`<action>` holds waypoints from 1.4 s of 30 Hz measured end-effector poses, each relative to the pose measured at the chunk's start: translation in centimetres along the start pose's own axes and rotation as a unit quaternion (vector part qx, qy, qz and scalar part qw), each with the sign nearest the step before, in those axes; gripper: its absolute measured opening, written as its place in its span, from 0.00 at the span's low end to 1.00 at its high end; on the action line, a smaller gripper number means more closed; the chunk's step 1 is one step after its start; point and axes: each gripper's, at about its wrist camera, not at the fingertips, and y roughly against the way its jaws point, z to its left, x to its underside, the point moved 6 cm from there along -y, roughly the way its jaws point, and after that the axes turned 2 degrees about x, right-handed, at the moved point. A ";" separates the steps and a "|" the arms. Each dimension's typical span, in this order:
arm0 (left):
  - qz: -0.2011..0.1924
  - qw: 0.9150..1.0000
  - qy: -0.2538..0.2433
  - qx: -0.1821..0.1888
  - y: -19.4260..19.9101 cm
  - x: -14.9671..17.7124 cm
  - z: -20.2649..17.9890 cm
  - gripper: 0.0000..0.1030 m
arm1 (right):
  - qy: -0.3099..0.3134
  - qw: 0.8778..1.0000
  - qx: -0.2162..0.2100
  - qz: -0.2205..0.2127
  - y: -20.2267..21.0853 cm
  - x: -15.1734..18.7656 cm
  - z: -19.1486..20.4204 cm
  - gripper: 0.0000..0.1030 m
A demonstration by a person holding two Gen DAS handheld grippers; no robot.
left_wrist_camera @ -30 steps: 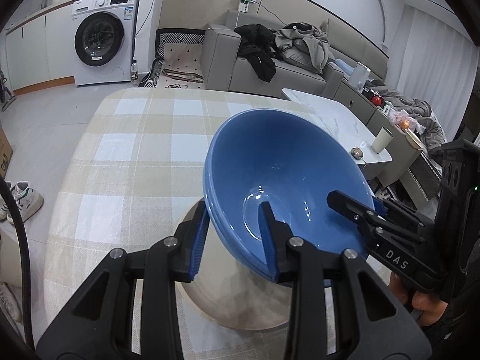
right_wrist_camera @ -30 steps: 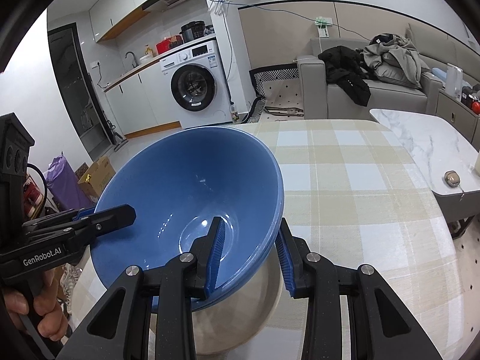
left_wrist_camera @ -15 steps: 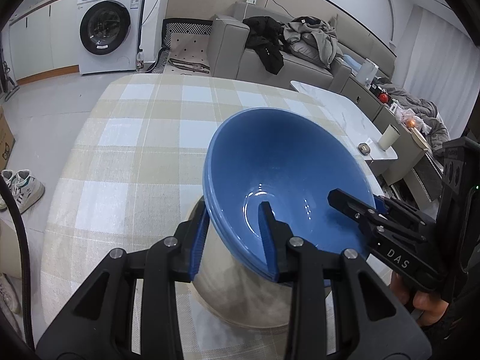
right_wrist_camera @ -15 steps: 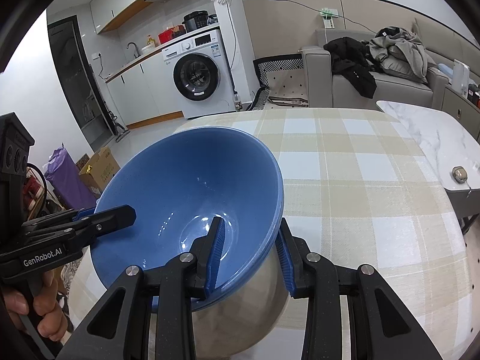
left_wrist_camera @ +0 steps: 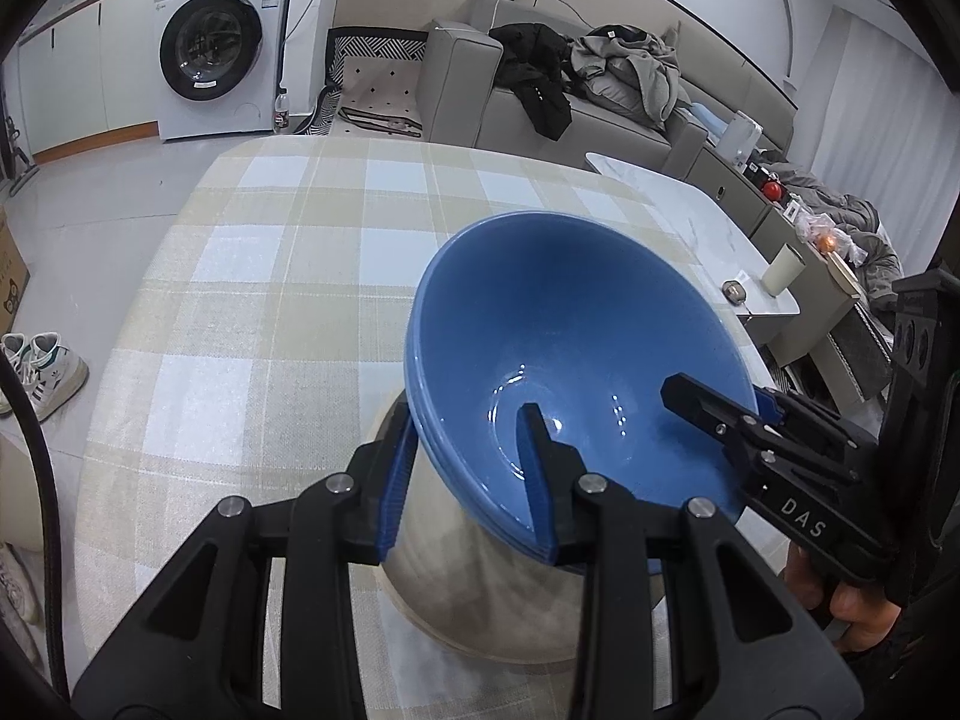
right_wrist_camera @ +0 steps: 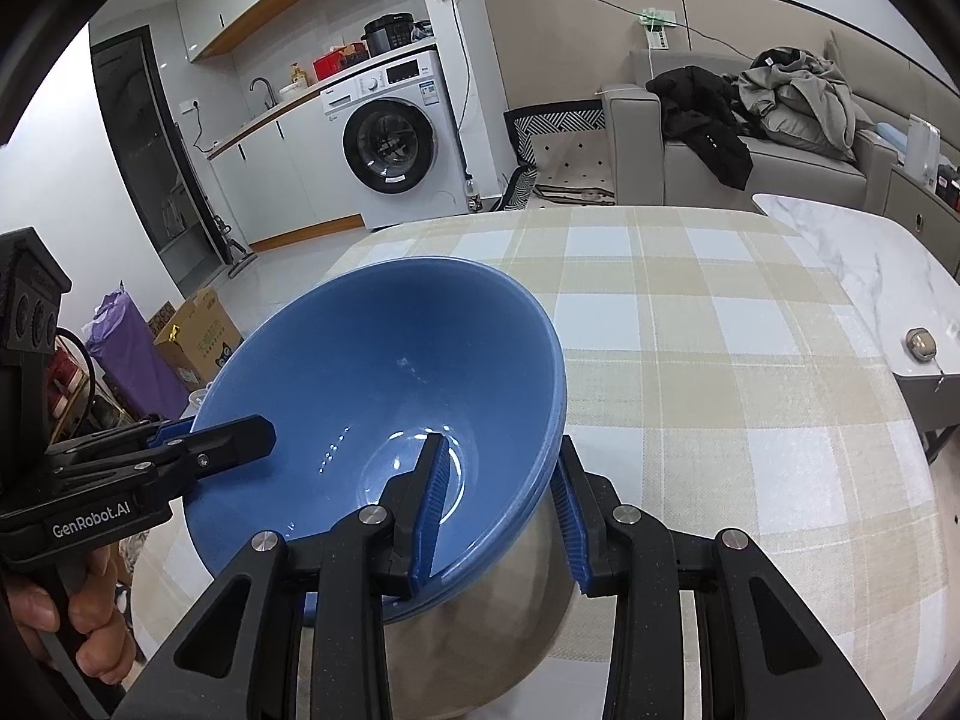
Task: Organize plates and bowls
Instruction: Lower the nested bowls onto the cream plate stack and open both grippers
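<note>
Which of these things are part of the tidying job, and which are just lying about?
Part of the job:
- blue bowls, stacked, rim pinched from both sides
- left claw
- right claw
- checked table beneath them

Just lying about:
- washing machine
- clothes on the sofa
- white sneakers
- cup on the marble table

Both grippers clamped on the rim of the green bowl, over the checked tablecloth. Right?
Not quite: the bowl is blue, not green, as the left wrist view shows. The rest holds: the left gripper and the right gripper each pinch its rim, one finger inside and one outside, over the checked tablecloth.
</note>
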 end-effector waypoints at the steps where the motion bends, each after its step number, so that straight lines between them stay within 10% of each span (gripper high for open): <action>1: 0.000 1.000 0.001 0.000 0.0 0.0 0.0 0.29 | 0.001 1.000 0.000 -0.001 0.0 0.0 0.0 0.34; 26: 0.005 1.000 -0.004 -0.011 -1.4 -0.5 0.6 0.31 | 0.013 1.000 0.004 -0.001 -0.4 -0.6 0.3 0.36; 35: -0.031 0.999 -0.035 -0.018 0.9 -1.3 0.4 0.62 | 0.023 1.000 0.006 -0.005 -0.2 -0.5 0.1 0.50; 42: -0.110 0.992 -0.062 -0.020 5.0 -1.8 0.5 0.94 | 0.037 0.999 -0.009 -0.038 1.7 -0.6 -0.4 0.92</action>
